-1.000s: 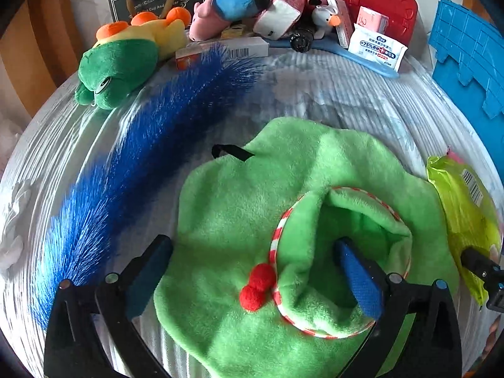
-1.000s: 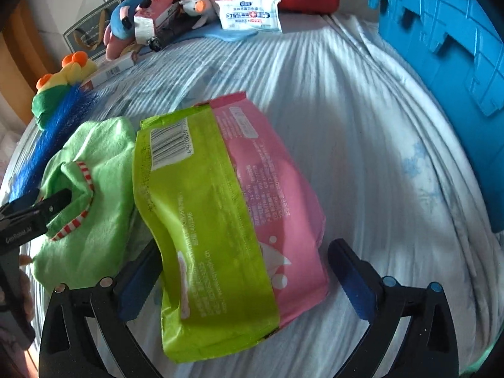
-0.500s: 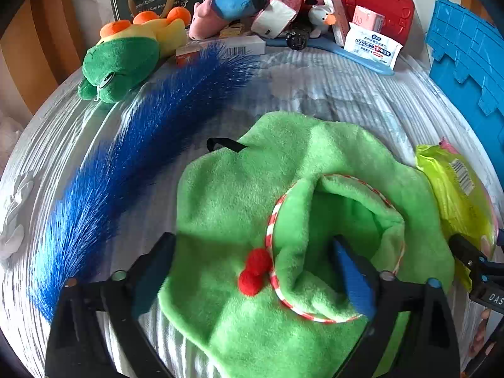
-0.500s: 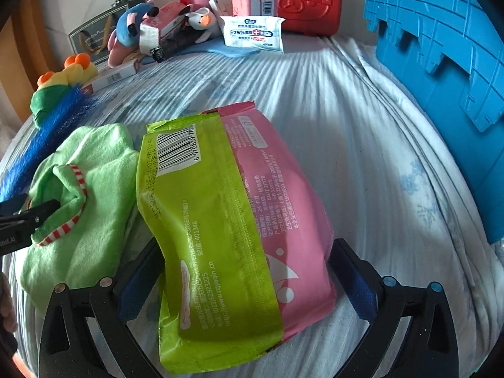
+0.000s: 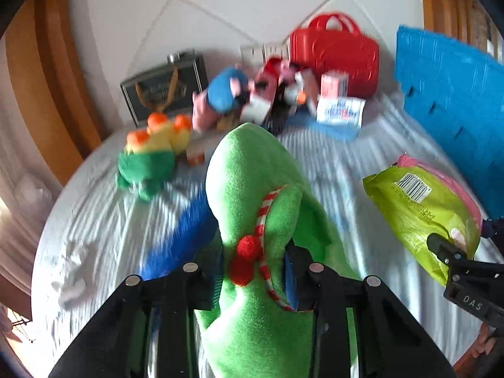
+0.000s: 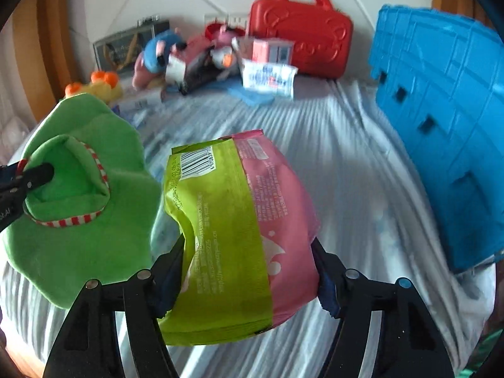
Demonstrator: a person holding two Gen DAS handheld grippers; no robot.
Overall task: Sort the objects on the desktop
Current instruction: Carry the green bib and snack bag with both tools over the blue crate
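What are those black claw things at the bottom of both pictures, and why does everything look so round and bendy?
They are two grabbing tools that a person holds, one in each hand. Each tool has a tiny wide-eyed camera looking along its two fingers, which bends the picture. One picture comes from the left tool, the other from the right.

The left gripper has pinched a floppy green plush cloth with a red-and-white striped trim. The right gripper squeezes a crinkly lime-green and pink plastic packet.

Everything sits on a table with a pale striped cloth. At the back are soft toys, a shiny red plastic case with a handle, and a white wipes pack. A big blue plastic crate stands on the right.
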